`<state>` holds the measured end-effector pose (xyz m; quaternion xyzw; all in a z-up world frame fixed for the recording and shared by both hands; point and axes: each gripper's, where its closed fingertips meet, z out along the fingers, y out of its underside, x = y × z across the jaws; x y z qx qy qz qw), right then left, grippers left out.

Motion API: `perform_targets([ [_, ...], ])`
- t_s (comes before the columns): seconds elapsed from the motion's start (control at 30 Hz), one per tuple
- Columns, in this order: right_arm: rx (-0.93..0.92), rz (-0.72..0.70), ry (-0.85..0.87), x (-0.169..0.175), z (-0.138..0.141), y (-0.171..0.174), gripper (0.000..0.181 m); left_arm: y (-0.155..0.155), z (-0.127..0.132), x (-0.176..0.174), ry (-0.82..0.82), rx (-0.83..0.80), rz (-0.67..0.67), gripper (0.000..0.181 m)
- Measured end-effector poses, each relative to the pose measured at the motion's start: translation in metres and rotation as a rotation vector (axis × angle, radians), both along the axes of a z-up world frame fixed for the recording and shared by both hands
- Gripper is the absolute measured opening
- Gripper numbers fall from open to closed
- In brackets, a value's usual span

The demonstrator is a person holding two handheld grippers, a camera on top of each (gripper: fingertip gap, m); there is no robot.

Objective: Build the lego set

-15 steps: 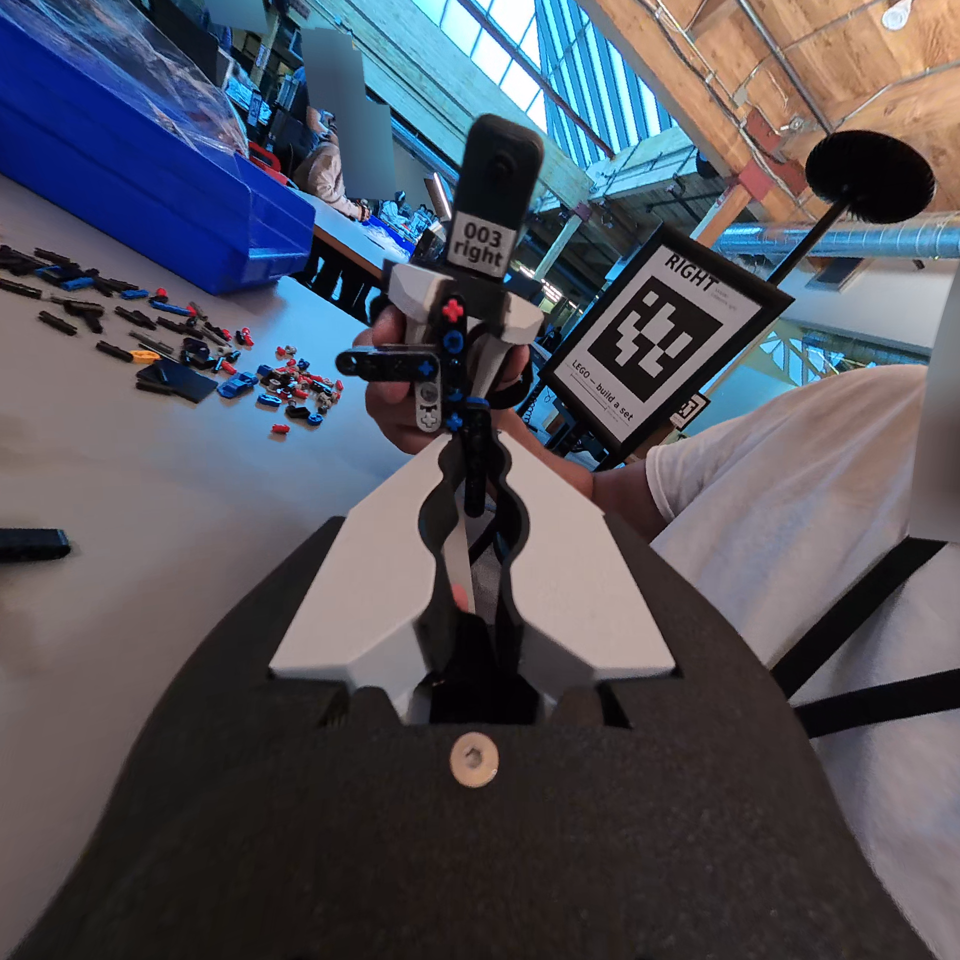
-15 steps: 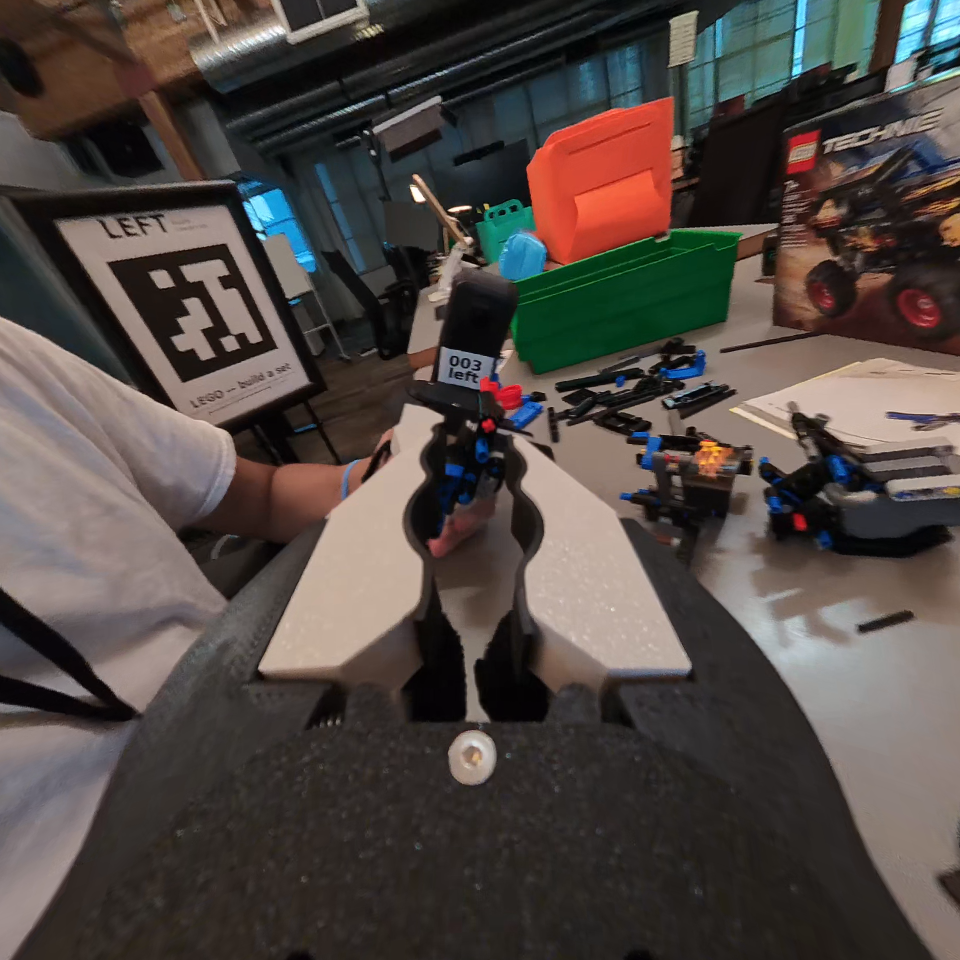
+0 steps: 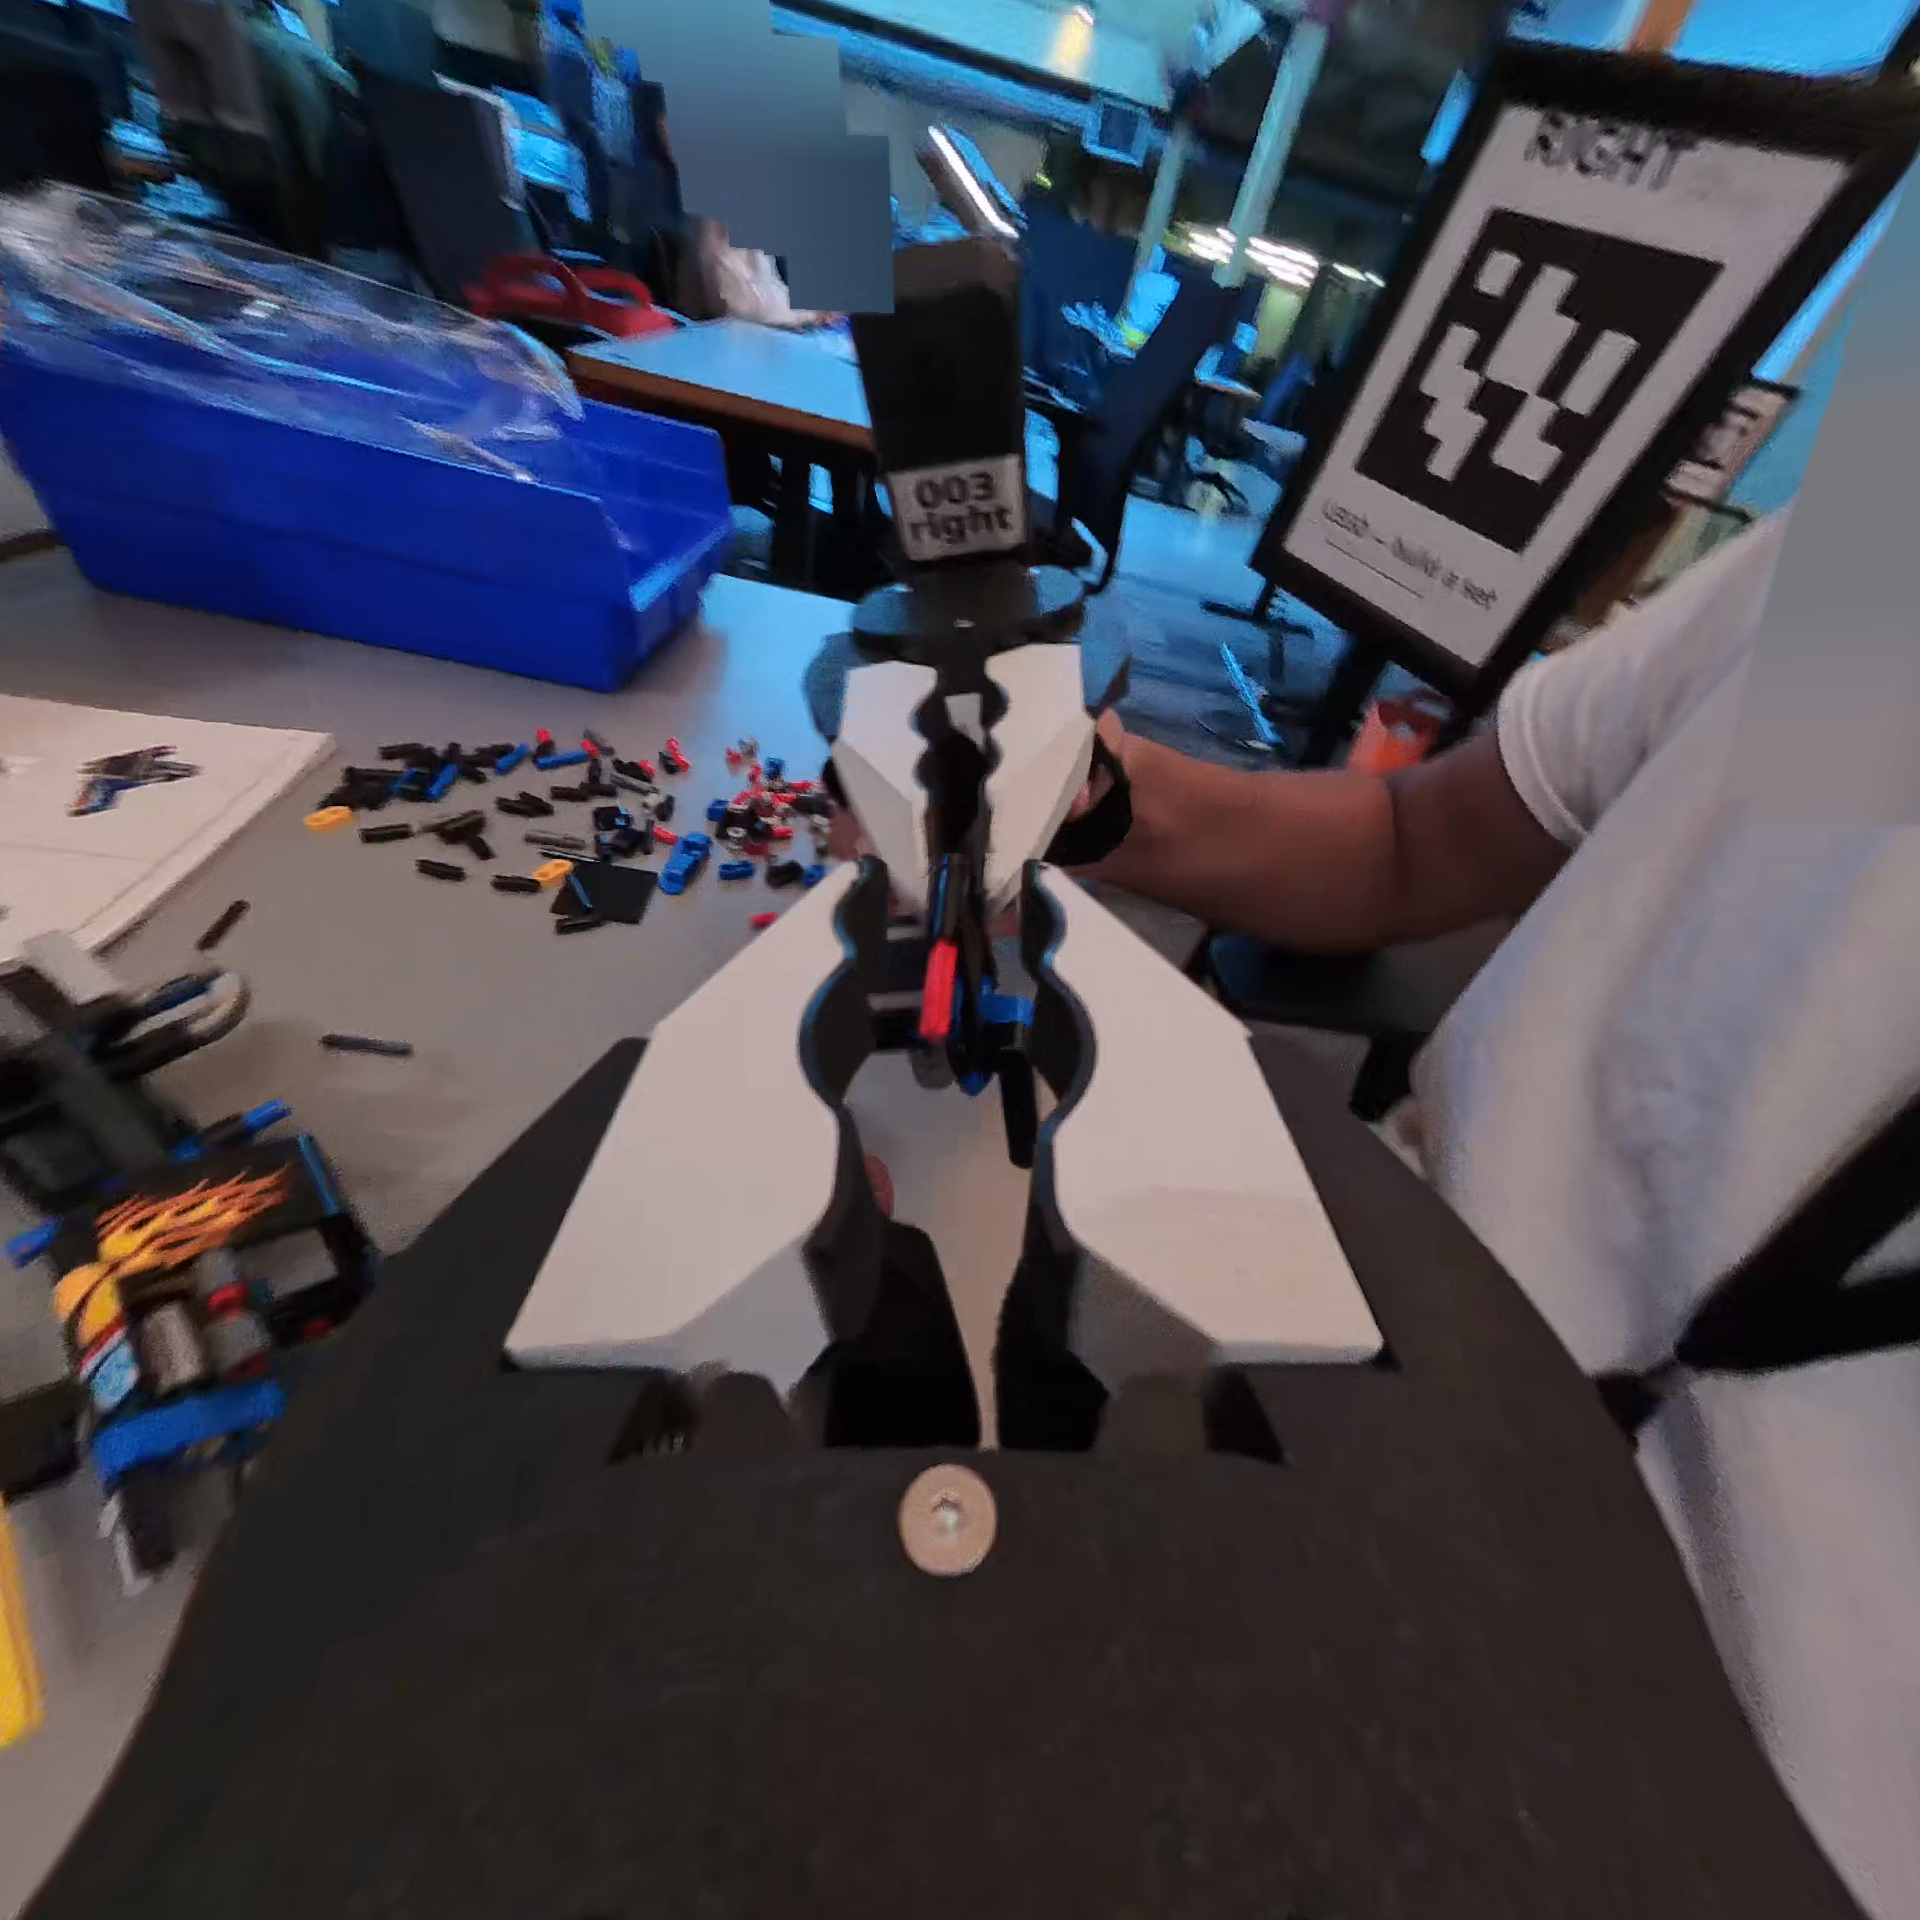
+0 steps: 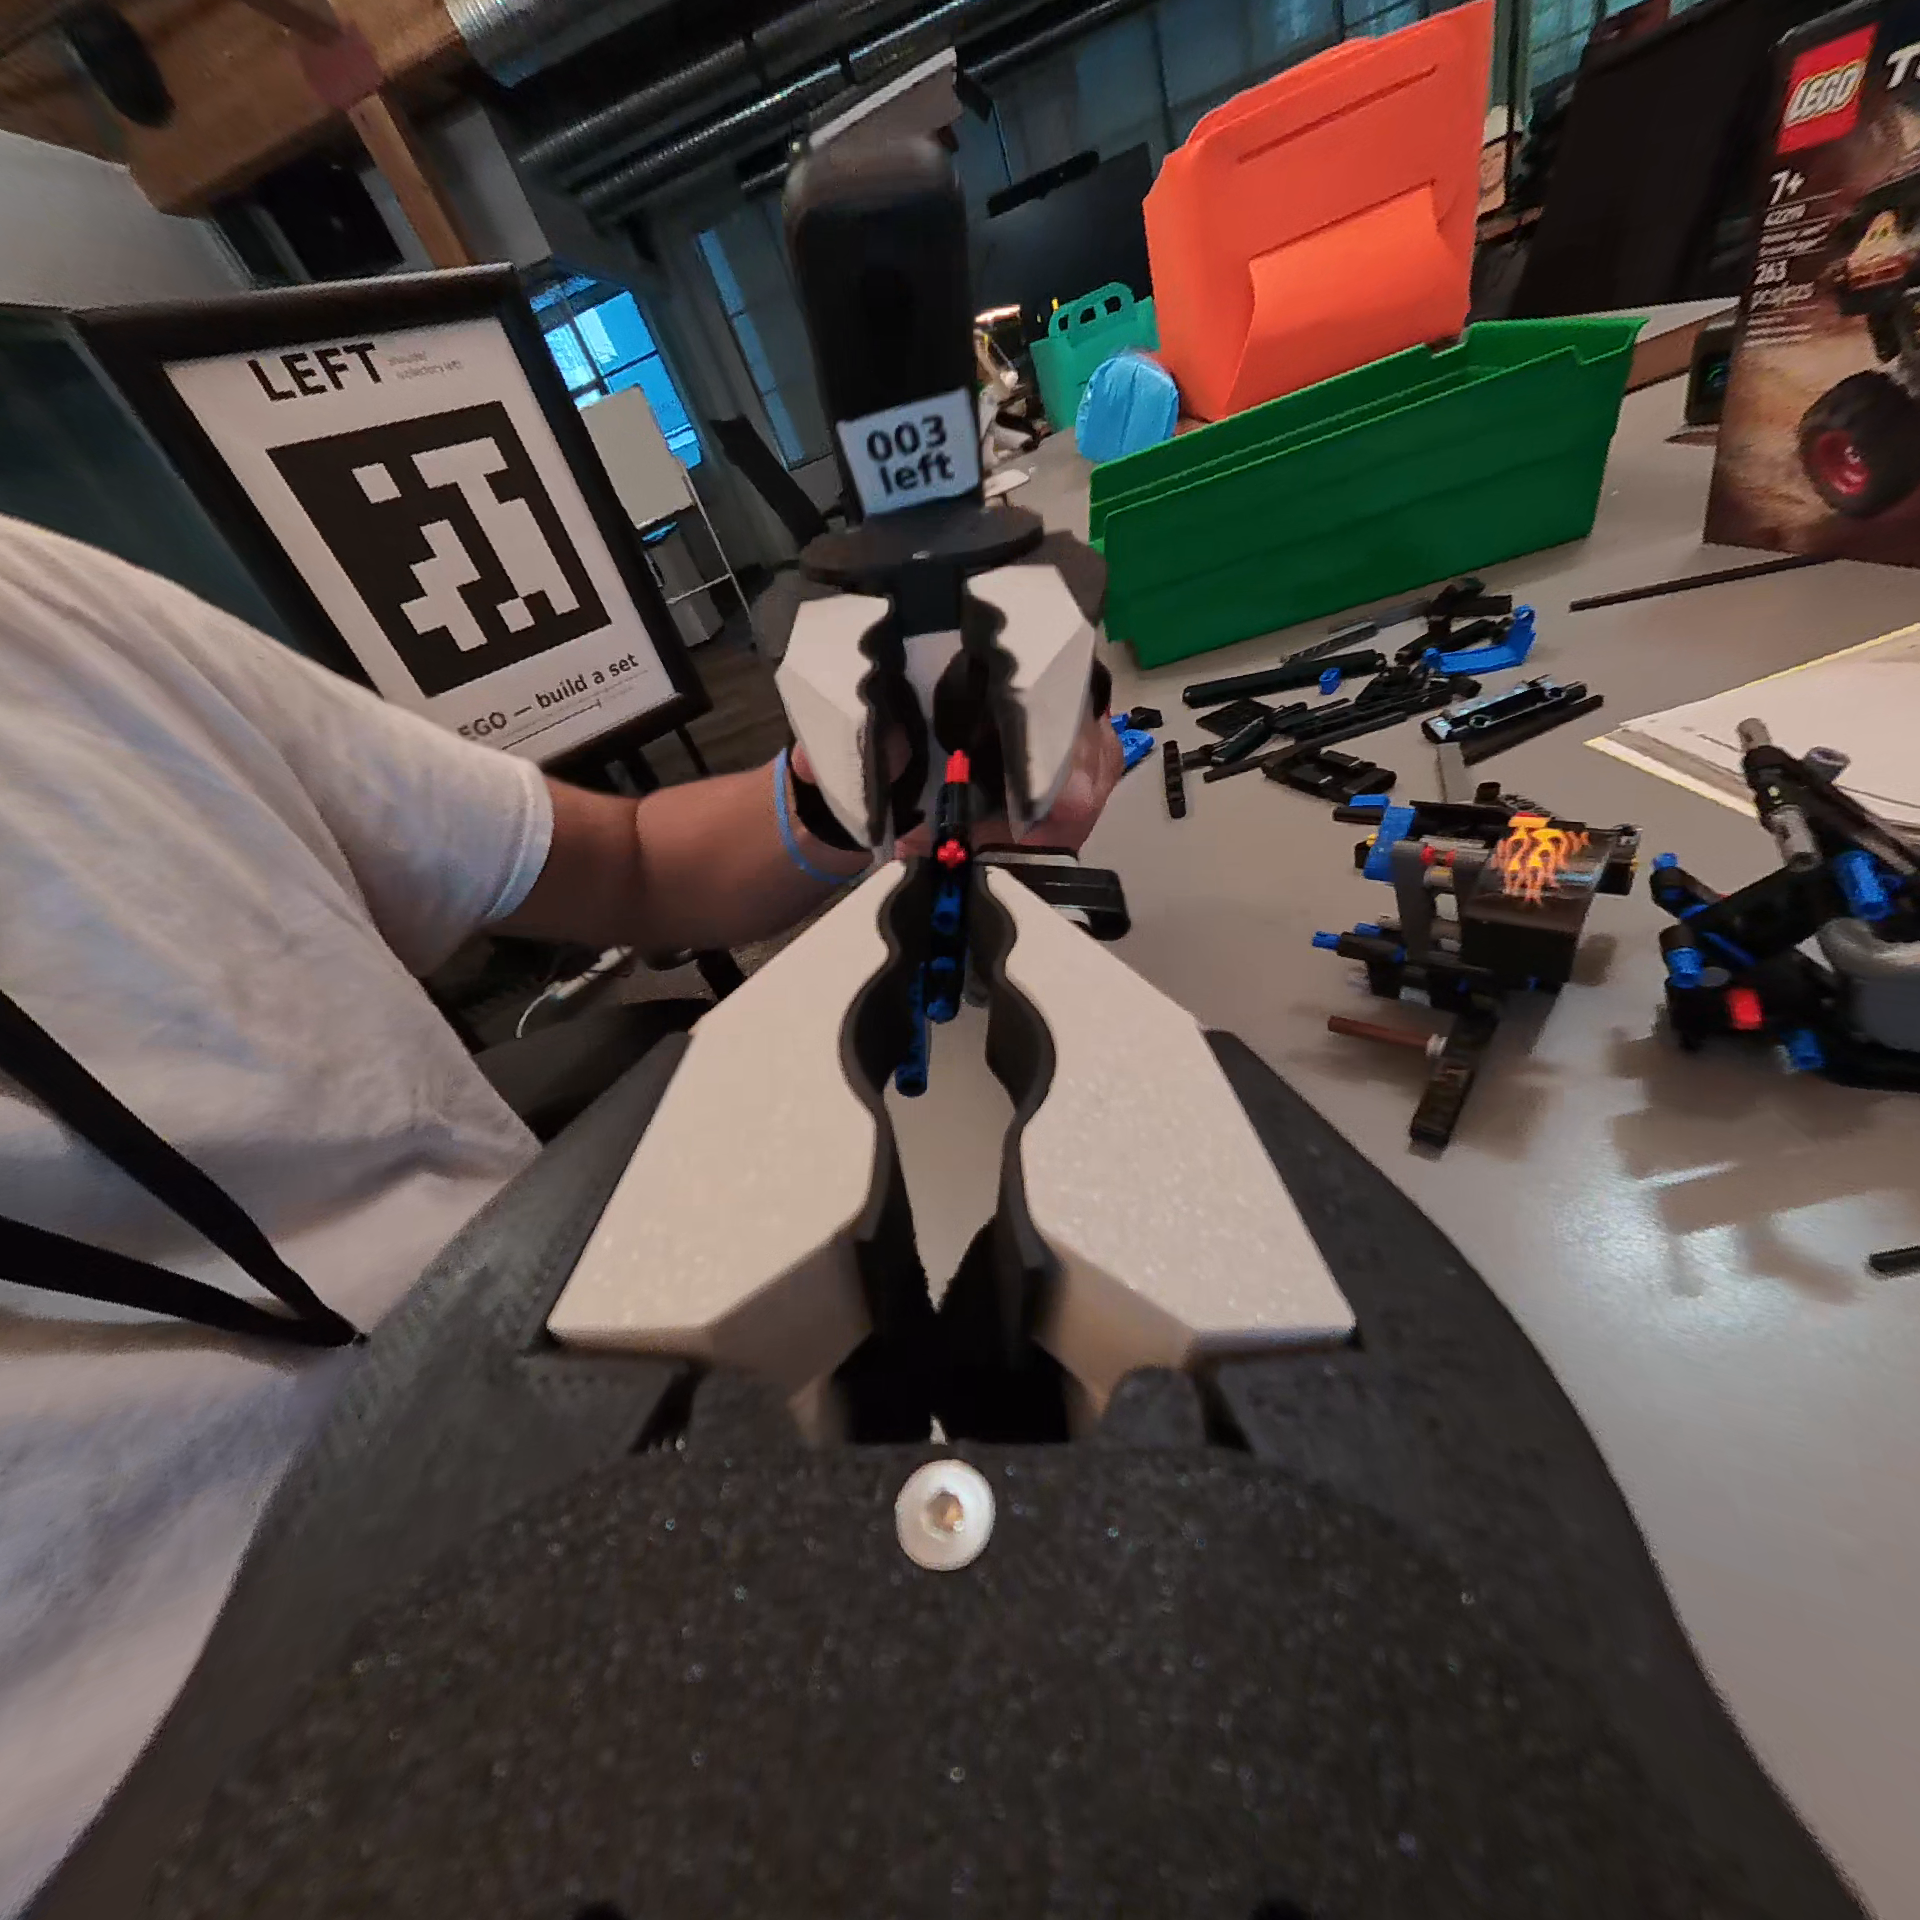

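A small lego assembly (image 3: 940, 987) of black beams with blue and red pins hangs in the air between my two grippers, above the grey table's near edge. My left gripper (image 3: 951, 894) has its jaws part-way apart and closed on the assembly's wider end. My right gripper (image 4: 945, 883) faces it tip to tip and is shut on the narrow end of the assembly (image 4: 940, 935). The right gripper also shows in the left wrist view (image 3: 956, 868), and the left gripper in the right wrist view (image 4: 951, 821).
Loose lego parts (image 3: 582, 821) lie by a blue bin (image 3: 364, 520). A flame-marked subassembly (image 4: 1507, 894) and a larger chassis (image 4: 1818, 935) sit on the table, with more parts (image 4: 1351, 707), a green bin (image 4: 1351, 499), the lego box (image 4: 1839, 312) and a booklet (image 3: 125, 800). The tips of both grippers are at nearly the same place.
Both grippers have tilted down towards the table and come closer. My left gripper's jaws now stand wider, with the assembly between them instead of just a thin black beam.
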<state>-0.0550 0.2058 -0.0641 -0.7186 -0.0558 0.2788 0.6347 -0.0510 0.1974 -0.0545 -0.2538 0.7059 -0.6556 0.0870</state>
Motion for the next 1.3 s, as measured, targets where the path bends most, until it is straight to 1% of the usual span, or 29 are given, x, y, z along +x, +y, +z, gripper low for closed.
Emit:
perform_targets([
  [0.03, -0.004, 0.000, -0.001, 0.000, -0.001, 0.001, 0.005, -0.004, -0.001, 0.000, 0.005, 0.019, -0.034, 0.019],
  [0.1, 0.000, -0.004, 0.011, 0.004, -0.002, 0.000, 0.005, -0.003, -0.003, 0.007, 0.012, 0.045, -0.038, 0.005],
  [0.27, 0.001, -0.039, 0.096, 0.019, -0.006, 0.003, 0.005, 0.000, -0.009, 0.022, 0.054, 0.011, -0.107, 0.005],
  [0.43, -0.014, -0.062, 0.100, 0.026, -0.013, 0.004, 0.005, 0.003, -0.017, 0.026, 0.101, -0.034, -0.171, 0.005],
  [0.53, -0.011, -0.086, 0.096, 0.028, -0.014, 0.006, 0.005, 0.006, -0.018, 0.027, 0.045, -0.043, -0.154, 0.005],
  [0.6, -0.022, -0.091, 0.118, 0.030, -0.014, 0.008, 0.005, 0.009, -0.020, 0.028, 0.074, -0.084, -0.150, 0.005],
  [0.7, -0.053, -0.096, 0.100, 0.028, -0.020, 0.012, 0.005, 0.014, -0.026, 0.025, 0.101, -0.089, -0.168, 0.005],
  [0.87, -0.061, -0.090, 0.099, 0.025, -0.023, 0.013, 0.005, 0.015, -0.029, 0.022, 0.117, -0.111, -0.175, 0.005],
  [1.0, -0.071, -0.080, 0.107, 0.025, -0.023, 0.012, 0.005, 0.014, -0.030, 0.021, 0.107, -0.115, -0.181, 0.006],
  [1.07, -0.051, -0.096, 0.117, 0.028, -0.020, 0.011, 0.005, 0.013, -0.032, 0.022, 0.106, -0.103, -0.171, 0.006],
  [1.17, -0.069, -0.093, 0.134, 0.030, -0.022, 0.011, 0.005, 0.013, -0.034, 0.025, 0.101, -0.084, -0.147, 0.005],
  [1.27, -0.053, -0.102, 0.128, 0.029, -0.020, 0.014, 0.014, 0.011, -0.035, 0.023, 0.095, -0.067, -0.150, 0.005],
  [1.3, -0.062, -0.096, 0.123, 0.028, -0.021, 0.014, 0.009, 0.011, -0.035, 0.022, 0.090, -0.065, -0.152, 0.005],
])
